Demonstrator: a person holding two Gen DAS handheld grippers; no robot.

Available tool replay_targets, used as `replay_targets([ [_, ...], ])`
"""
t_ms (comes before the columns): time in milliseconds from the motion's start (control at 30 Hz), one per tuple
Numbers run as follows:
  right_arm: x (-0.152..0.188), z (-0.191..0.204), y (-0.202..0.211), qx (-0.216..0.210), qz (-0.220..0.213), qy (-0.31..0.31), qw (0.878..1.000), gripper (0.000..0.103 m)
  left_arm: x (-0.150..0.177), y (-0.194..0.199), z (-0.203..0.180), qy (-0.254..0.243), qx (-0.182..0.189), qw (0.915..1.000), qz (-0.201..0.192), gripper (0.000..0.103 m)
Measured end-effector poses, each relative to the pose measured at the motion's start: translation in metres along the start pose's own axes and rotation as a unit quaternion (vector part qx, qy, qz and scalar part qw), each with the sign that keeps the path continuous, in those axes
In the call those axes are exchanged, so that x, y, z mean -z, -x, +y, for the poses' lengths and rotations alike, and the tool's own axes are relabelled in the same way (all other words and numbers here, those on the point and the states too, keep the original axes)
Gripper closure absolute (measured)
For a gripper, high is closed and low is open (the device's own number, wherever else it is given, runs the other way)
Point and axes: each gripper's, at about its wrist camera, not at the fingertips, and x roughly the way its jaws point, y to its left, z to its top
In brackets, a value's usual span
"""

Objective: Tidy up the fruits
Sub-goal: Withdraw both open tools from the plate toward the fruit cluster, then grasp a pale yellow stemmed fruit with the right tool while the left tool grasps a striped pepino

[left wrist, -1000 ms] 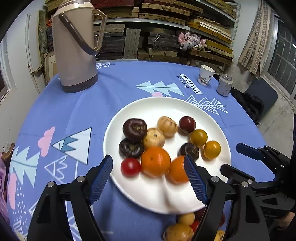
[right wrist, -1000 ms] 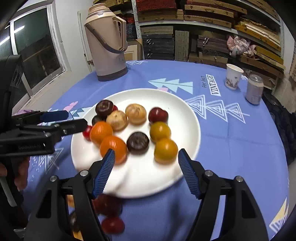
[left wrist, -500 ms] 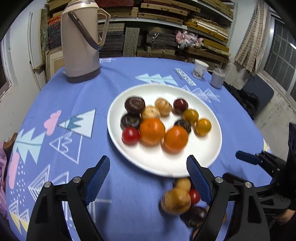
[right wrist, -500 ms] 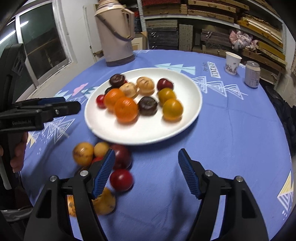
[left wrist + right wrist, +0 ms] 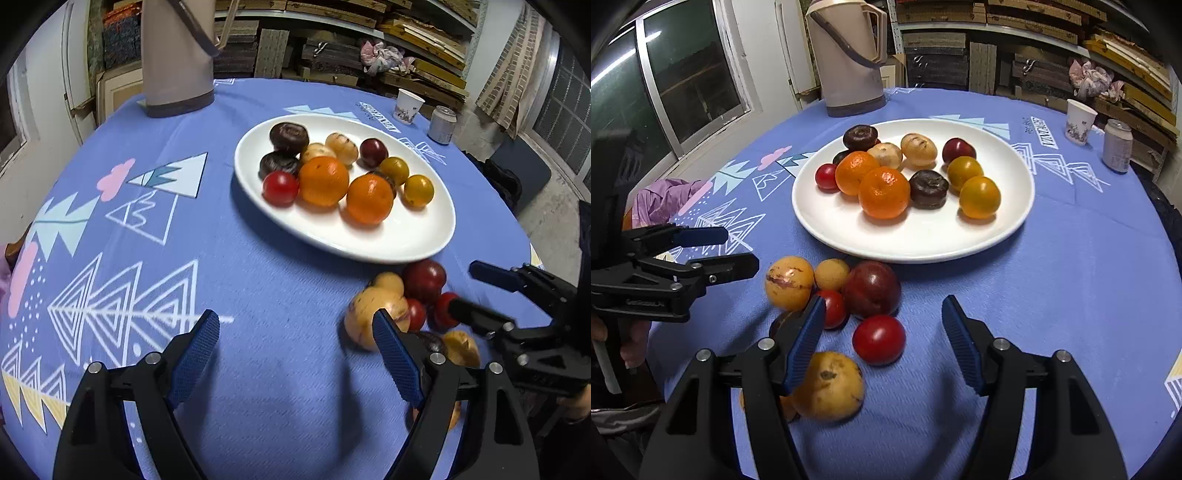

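Note:
A white plate point(image 5: 827, 221) point(image 5: 399, 243) holds several fruits: two oranges point(image 5: 884, 192), dark, yellow and red ones. Loose fruits lie on the blue cloth in front of it: a dark red plum point(image 5: 872, 288) point(image 5: 423, 280), a red tomato point(image 5: 879, 339), yellow fruits point(image 5: 789, 282) point(image 5: 829, 386) point(image 5: 373, 314). My right gripper point(image 5: 884, 341) is open, with the red tomato between its fingers. My left gripper point(image 5: 295, 354) is open and empty over bare cloth, left of the loose fruits; it shows in the right wrist view point(image 5: 720, 251).
A beige thermos jug point(image 5: 849, 55) stands at the table's far left. A paper cup point(image 5: 1079, 122) and a can point(image 5: 1118, 146) stand at the far right. Shelves of wood lie behind. A purple cloth point(image 5: 665, 199) hangs off the left edge.
Both grippers have pulled back from over the plate toward the table's near edge. The loose fruits in front of the plate have come into full view.

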Motion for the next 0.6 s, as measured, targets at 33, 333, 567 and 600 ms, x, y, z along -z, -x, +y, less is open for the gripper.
replay_targets([
  [33, 0.001, -0.001, 0.003, 0.001, -0.002, 0.000, 1.000, 0.039, 0.001, 0.000, 0.001, 0.001, -0.001, 1.0000, 0.001, 0.018],
  [333, 0.036, 0.005, 0.024, -0.029, 0.003, 0.003, 1.000, 0.039, 0.012, 0.001, 0.005, 0.006, 0.003, 0.9999, 0.011, 0.017],
  [567, 0.045, 0.020, 0.027, -0.041, 0.009, 0.027, 0.999, 0.039, 0.025, 0.000, 0.008, 0.009, 0.002, 0.9998, 0.017, 0.016],
  [600, 0.047, 0.021, 0.025, -0.038, 0.013, 0.030, 0.999, 0.039, 0.028, -0.001, 0.008, 0.010, 0.001, 0.9998, 0.019, 0.016],
])
